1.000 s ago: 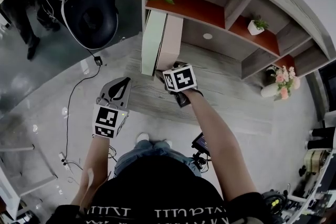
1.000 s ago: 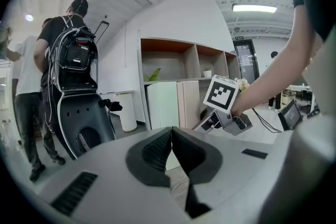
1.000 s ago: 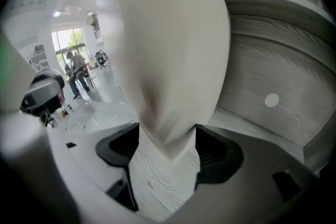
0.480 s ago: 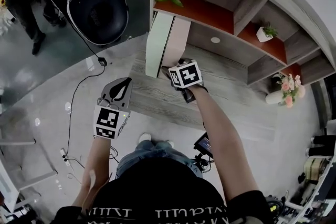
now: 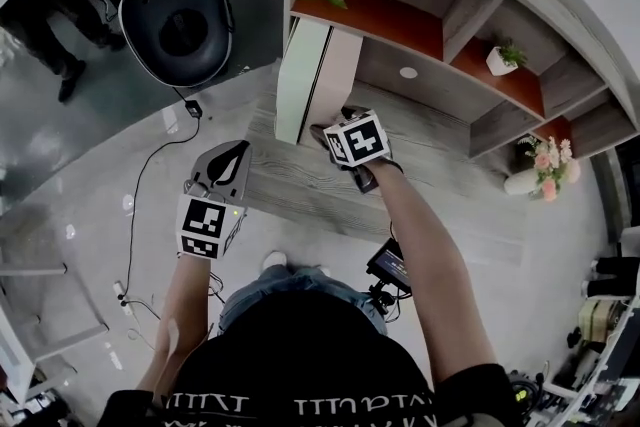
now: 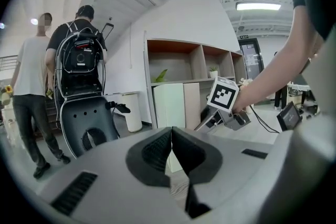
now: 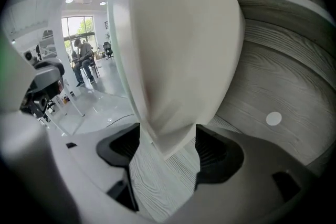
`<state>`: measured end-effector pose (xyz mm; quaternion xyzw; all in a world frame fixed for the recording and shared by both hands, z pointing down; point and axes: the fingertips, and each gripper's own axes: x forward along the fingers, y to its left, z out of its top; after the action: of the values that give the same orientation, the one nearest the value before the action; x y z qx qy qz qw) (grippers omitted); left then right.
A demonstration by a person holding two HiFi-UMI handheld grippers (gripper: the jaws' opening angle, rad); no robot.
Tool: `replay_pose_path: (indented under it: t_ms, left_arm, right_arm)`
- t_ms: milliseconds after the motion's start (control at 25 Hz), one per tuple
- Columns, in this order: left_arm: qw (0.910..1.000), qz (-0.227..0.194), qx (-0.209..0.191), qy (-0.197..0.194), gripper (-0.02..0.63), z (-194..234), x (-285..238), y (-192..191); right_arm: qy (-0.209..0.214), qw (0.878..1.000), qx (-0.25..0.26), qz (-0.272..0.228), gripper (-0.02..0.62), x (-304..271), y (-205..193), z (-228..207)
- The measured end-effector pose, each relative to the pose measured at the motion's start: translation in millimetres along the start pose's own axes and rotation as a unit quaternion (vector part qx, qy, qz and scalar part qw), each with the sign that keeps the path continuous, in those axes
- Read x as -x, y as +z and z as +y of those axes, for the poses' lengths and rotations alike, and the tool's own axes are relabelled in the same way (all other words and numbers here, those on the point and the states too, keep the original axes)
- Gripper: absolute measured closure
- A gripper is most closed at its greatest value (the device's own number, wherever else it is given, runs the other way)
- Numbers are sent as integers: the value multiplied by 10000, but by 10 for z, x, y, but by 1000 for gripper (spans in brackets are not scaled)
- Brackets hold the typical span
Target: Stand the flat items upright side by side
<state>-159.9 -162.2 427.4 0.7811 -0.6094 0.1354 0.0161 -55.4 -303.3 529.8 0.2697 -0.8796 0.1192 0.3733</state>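
Head view shows the job nearly done, I judge — two boards stand upright, touching side by side, on the wooden ledge (image 5: 300,190). One green board (image 5: 298,80) stands just left of the right claw (image 5: 322,129). One pink board (image 5: 335,80) has its lower corner clamped in that claw, whose jaws have just eased slightly wider. Only letting go seems left. The left claw (image 5: 227,155) hangs well back — jaws together, empty.

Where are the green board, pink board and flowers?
green board (image 5: 302,80): head view, middle of its front.
pink board (image 5: 335,80): head view, middle of its front.
flowers (image 5: 546,158): head view, the blooms.
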Motion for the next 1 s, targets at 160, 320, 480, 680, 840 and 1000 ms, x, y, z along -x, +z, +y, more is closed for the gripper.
replay_pose_path:
  t_ms: [160, 320, 480, 680, 840, 1000]
  left_arm:
    - [9999, -106, -5, -26, 592, -18, -30, 73]
    - [9997, -236, -28, -68, 592, -58, -60, 189]
    - [9991, -407, -79, -113, 592, -99, -108, 322]
    - [9983, -527, -115, -202, 592, -145, -153, 399]
    - [9976, -617, -141, -272, 592, -152, -168, 462]
    - [9967, -707, -184, -340, 592, -125, -158, 551]
  right_arm:
    - [127, 9998, -135, 11, 259, 166, 19, -35]
    - [229, 9994, -254, -105, 259, 399, 63, -72]
    - [321, 9977, -335, -497, 259, 679, 162, -79]
    - [24, 9958, -80, -913, 362, 1036, 258, -130]
    - [-193, 9905, -254, -1334, 550, 1333, 354, -187]
    - [-278, 9795, -626, -1894, 580, 1645, 451, -204]
